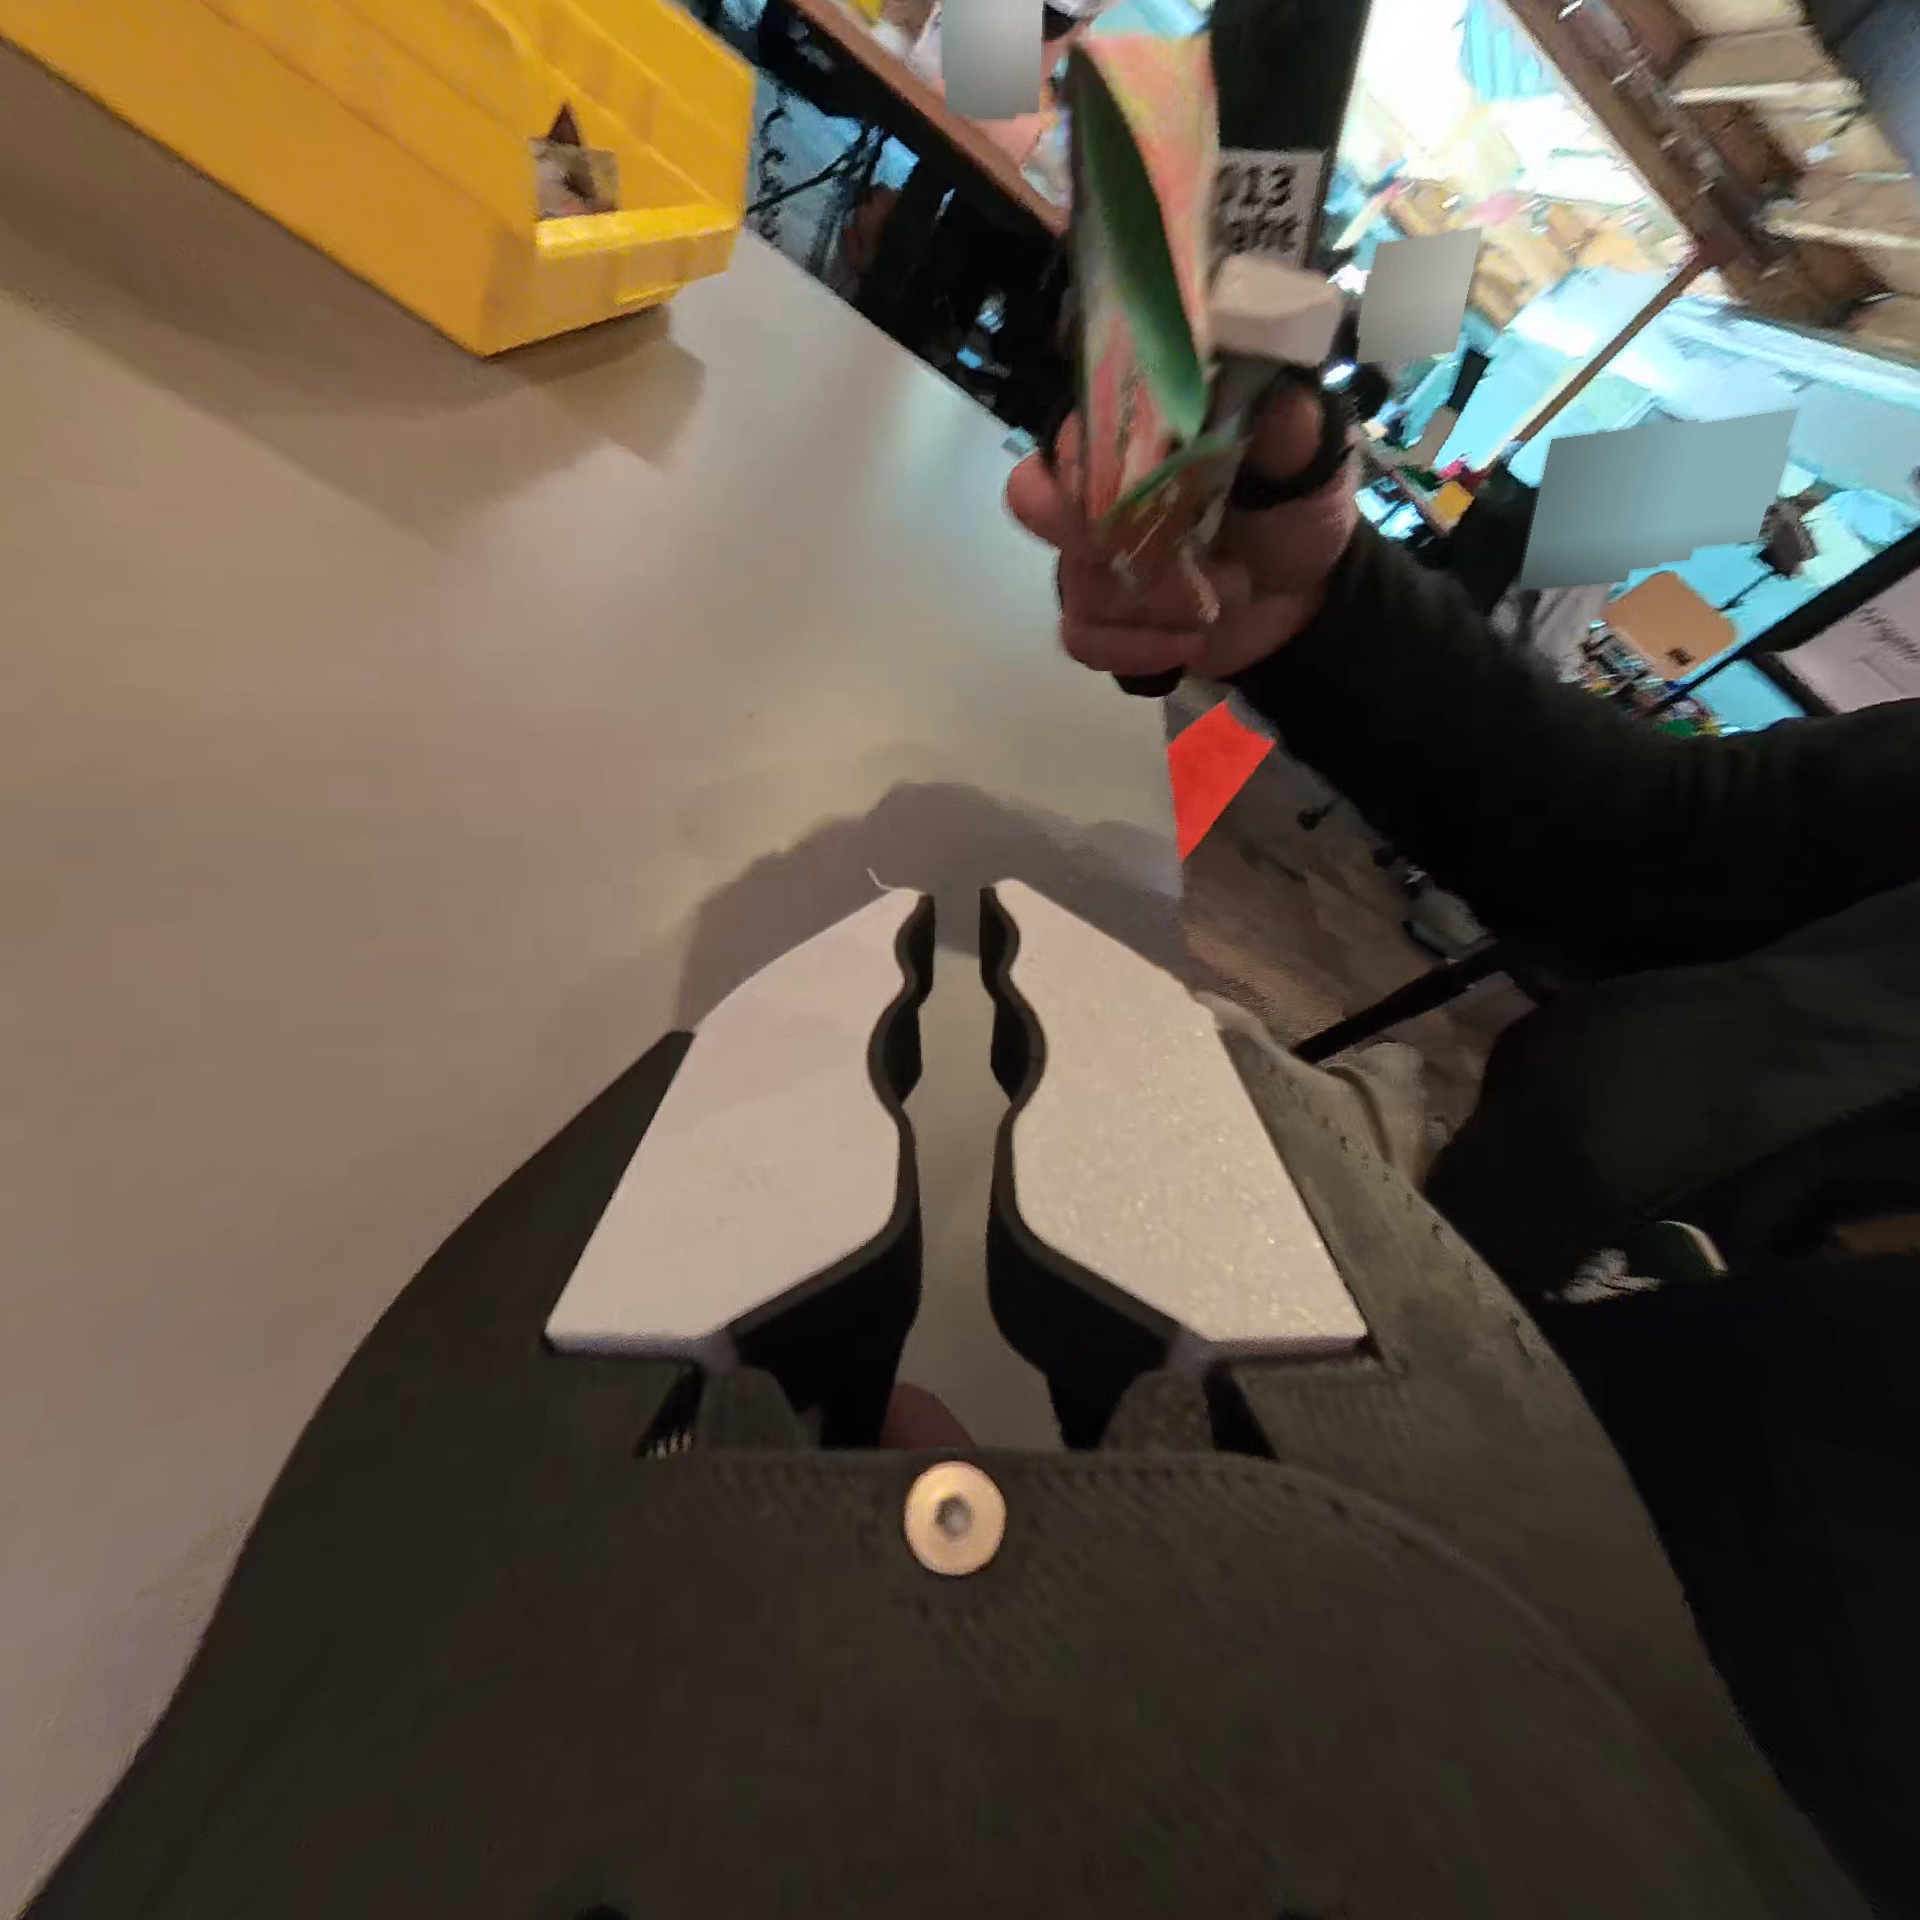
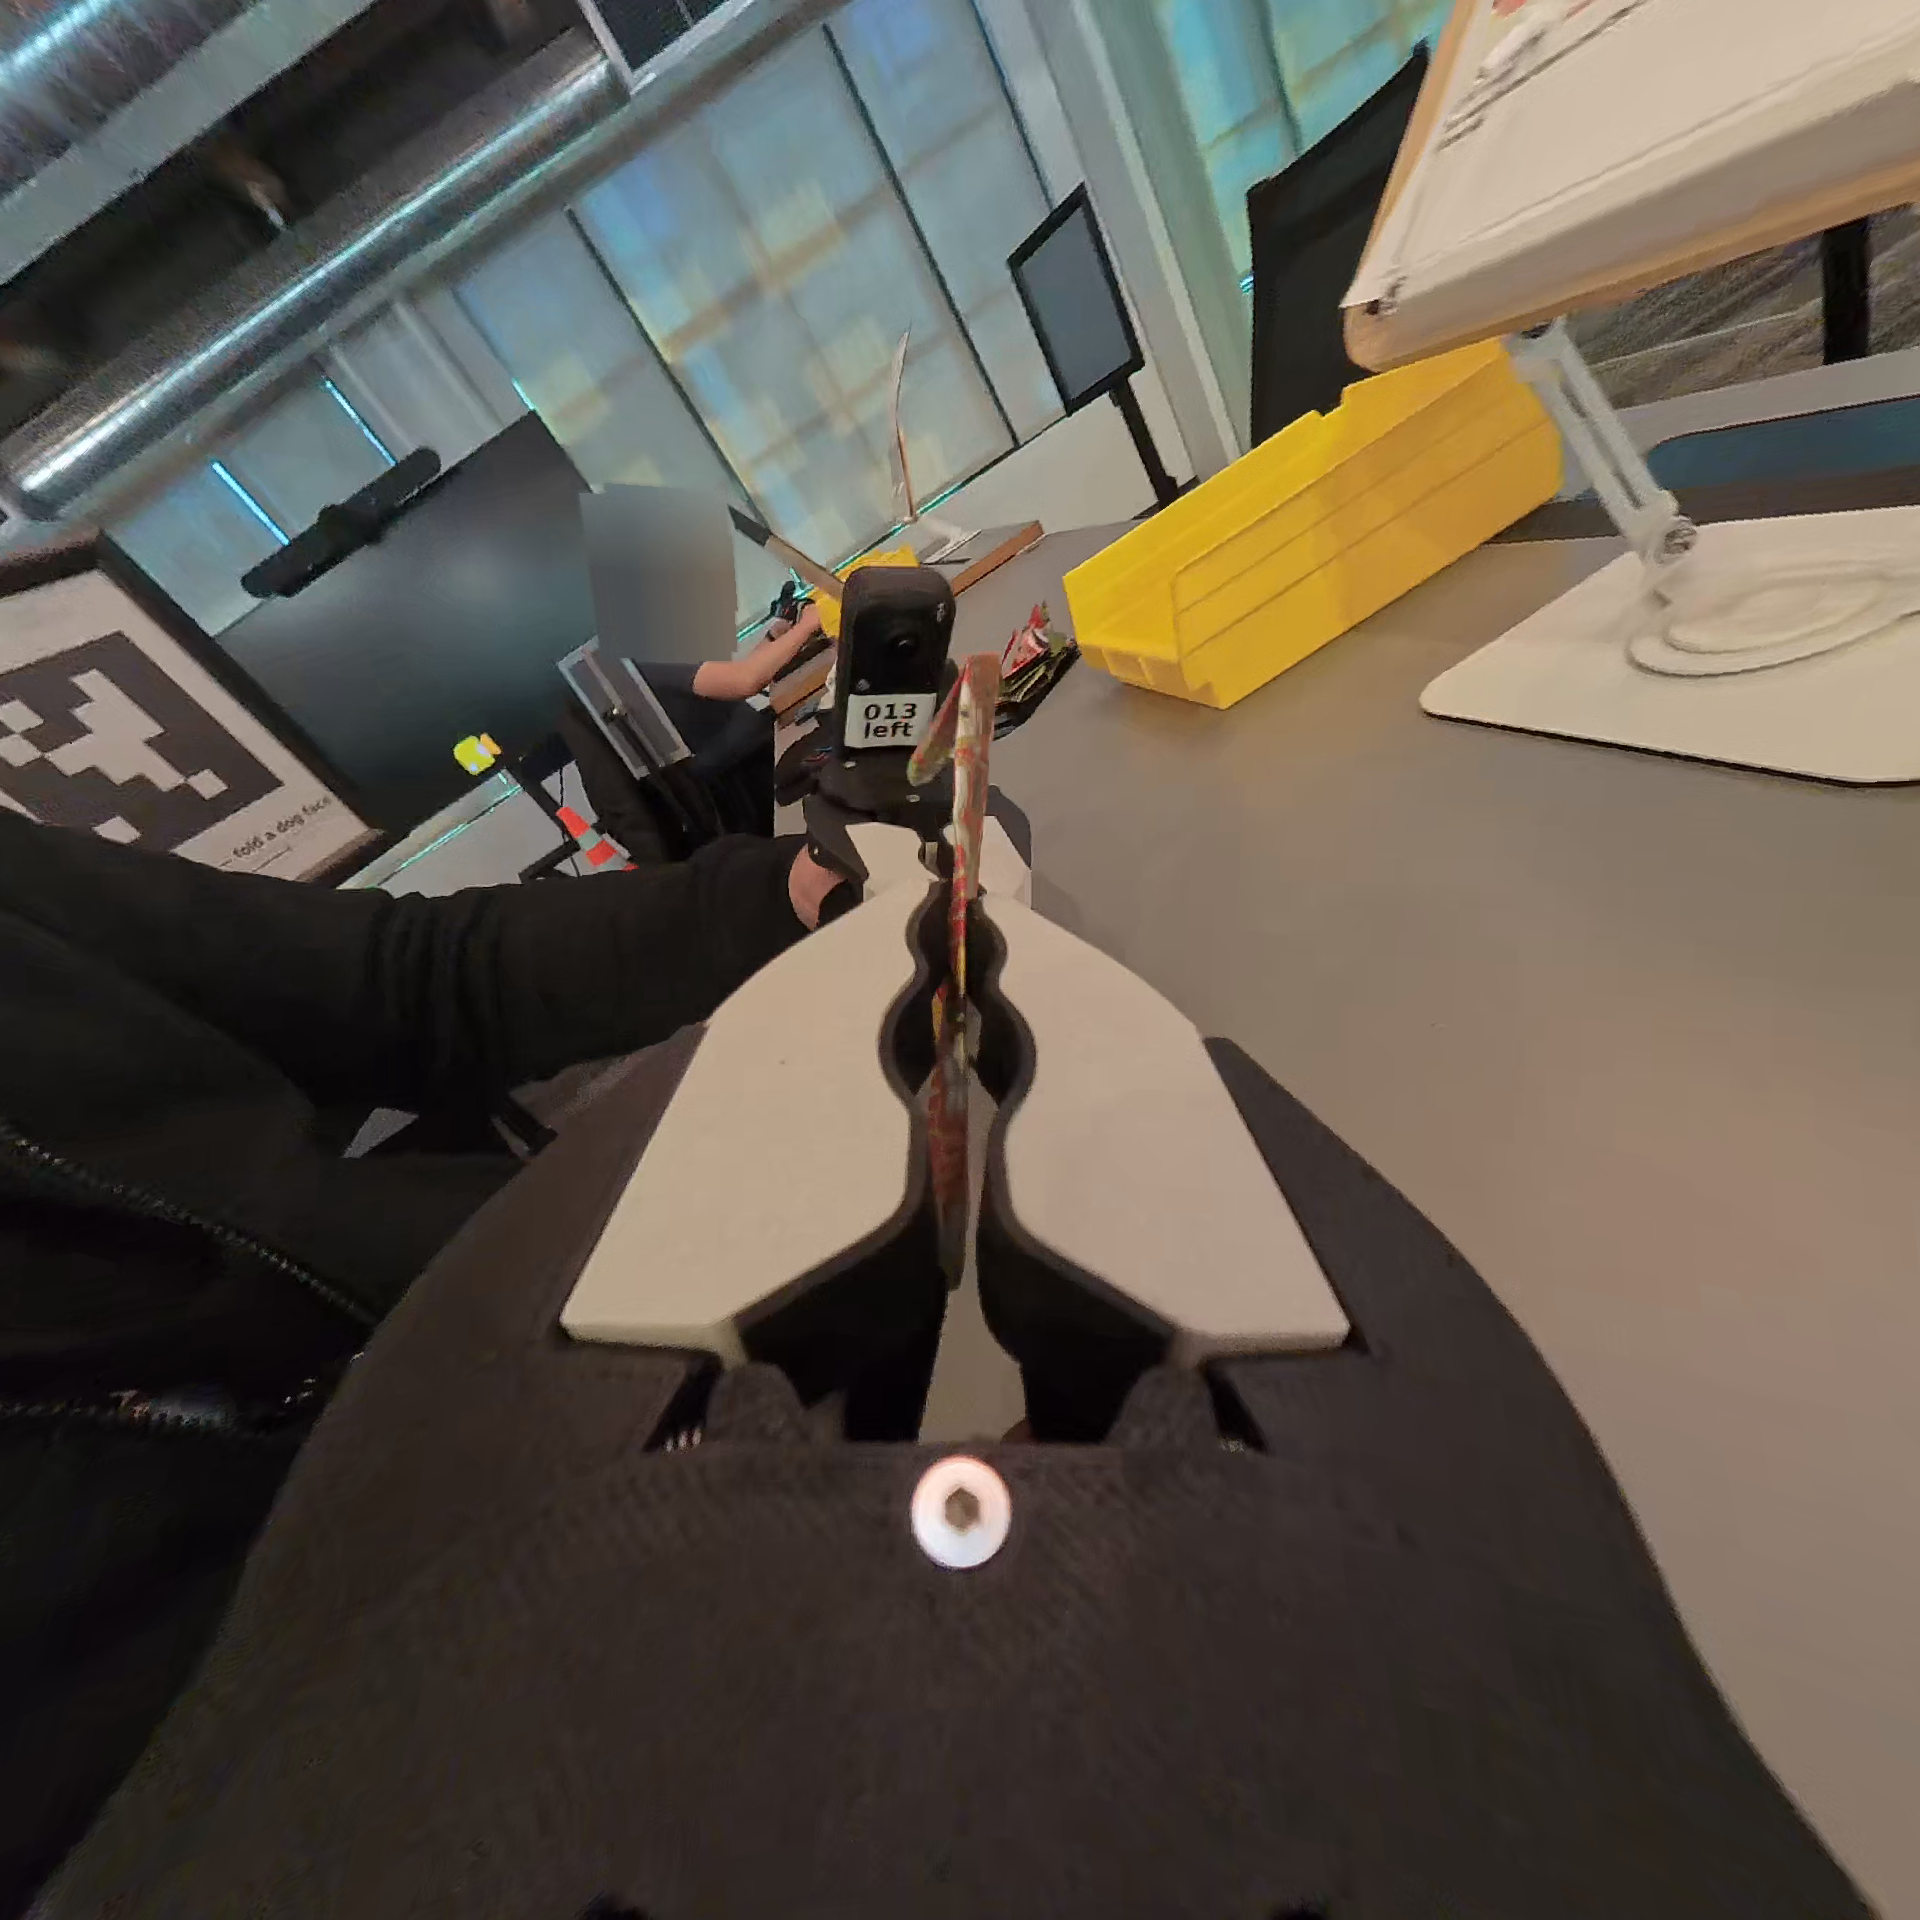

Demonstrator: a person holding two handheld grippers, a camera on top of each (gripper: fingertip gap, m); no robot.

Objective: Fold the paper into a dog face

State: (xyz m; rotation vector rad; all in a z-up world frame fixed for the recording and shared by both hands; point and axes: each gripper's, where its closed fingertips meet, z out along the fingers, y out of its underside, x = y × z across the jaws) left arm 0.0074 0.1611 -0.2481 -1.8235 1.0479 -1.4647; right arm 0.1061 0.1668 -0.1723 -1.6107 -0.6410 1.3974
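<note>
While right gripper (image 2: 961, 925) clamps patterned paper (image 2: 958, 1049) edge-on above grey table (image 2: 1455, 1039), we judge fold mid-way; left gripper (image 1: 956, 914) narrow, empty. Next: lay paper flat, crease.

A yellow bin (image 2: 1320, 530) stood on the grey table (image 2: 1455, 987), and near its open end lay some crumpled wrappers (image 2: 1034, 655). A white lamp base (image 2: 1704, 675) rested on the table beside the bin. Behind were a dark monitor (image 2: 1075, 296) and large windows (image 2: 790, 312).

Folded patterned paper (image 2: 961, 997), edge-on, aloft
</note>
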